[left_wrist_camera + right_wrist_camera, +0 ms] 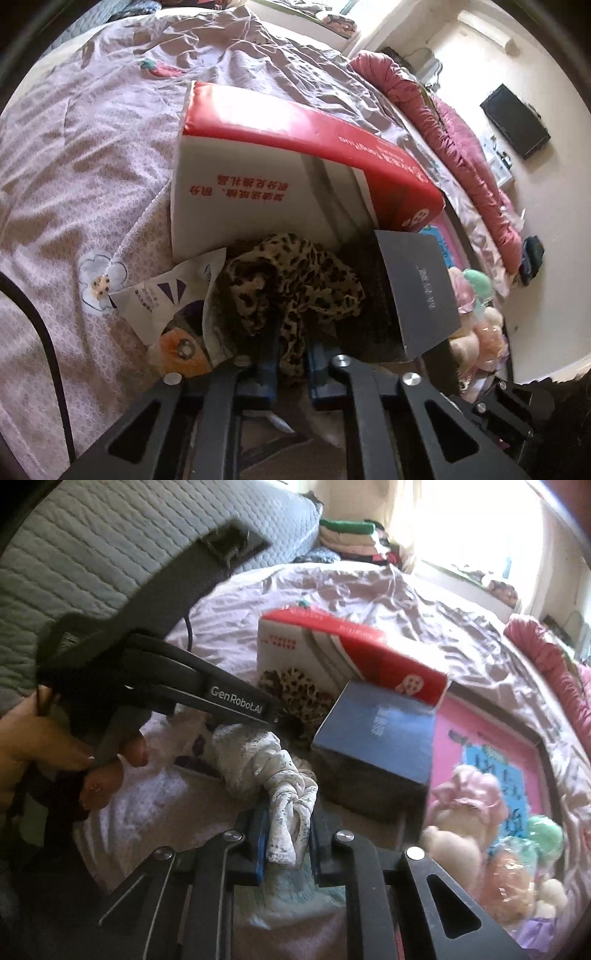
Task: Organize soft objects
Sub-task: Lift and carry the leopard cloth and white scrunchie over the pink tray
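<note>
My left gripper [291,365] is shut on a leopard-print cloth [291,284], which bunches up in front of a red-and-white tissue pack [280,166]. My right gripper [286,843] is shut on a knotted white patterned cloth [284,794]. The left gripper also shows in the right wrist view [221,701], held by a hand, its tips at the leopard cloth [295,690]. A dark box [421,291] stands just right of the leopard cloth; in the right view it looks blue [380,731].
All lies on a bed with a lilac sheet [92,166]. A white packet [166,295] lies left of the leopard cloth. Plush toys [480,830] sit on a pink board [491,746] to the right. A pink quilt [461,147] runs along the bed's far edge.
</note>
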Tool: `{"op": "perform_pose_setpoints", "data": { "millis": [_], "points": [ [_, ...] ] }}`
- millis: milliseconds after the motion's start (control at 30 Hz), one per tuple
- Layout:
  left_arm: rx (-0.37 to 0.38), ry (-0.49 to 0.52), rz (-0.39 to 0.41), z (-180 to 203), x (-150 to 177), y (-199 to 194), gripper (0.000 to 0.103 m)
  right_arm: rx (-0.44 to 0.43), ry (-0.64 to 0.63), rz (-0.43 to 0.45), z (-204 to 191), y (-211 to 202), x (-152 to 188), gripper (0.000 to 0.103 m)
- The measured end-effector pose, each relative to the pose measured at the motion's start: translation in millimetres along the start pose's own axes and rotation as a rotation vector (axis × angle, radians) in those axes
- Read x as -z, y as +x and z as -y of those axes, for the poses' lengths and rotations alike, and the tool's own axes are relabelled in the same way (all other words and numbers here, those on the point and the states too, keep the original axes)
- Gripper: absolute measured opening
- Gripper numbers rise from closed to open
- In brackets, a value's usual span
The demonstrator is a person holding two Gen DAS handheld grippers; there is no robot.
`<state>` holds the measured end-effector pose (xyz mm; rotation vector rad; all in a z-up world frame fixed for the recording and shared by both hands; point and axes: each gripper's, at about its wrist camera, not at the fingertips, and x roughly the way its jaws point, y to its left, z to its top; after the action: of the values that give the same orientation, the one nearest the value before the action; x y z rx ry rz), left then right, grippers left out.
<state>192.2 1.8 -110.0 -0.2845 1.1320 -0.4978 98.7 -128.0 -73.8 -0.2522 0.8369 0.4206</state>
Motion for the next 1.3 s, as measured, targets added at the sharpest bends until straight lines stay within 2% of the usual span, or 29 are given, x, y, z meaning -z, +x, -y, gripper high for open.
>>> {"op": "perform_pose_setpoints", "data": {
  "millis": [300,433,833,1067,1300],
  "points": [
    [-0.032,0.038,0.061,17,7,-16,0.009,-0.003,0.063,0.052,10,-24,-1,0.017],
    [-0.059,0.058,0.088,24,11,-30,0.009,0.003,0.060,0.075,2,-44,5,0.017],
    [-0.108,0.082,0.158,45,25,-72,0.009,0.013,0.101,0.142,15,-75,2,0.017],
    [-0.105,0.112,0.199,69,28,-93,0.009,0.023,0.124,0.188,23,-96,2,0.017],
    [-0.109,0.142,0.200,93,33,-99,0.009,0.046,0.156,0.227,39,-120,2,0.017]
  ]
}}
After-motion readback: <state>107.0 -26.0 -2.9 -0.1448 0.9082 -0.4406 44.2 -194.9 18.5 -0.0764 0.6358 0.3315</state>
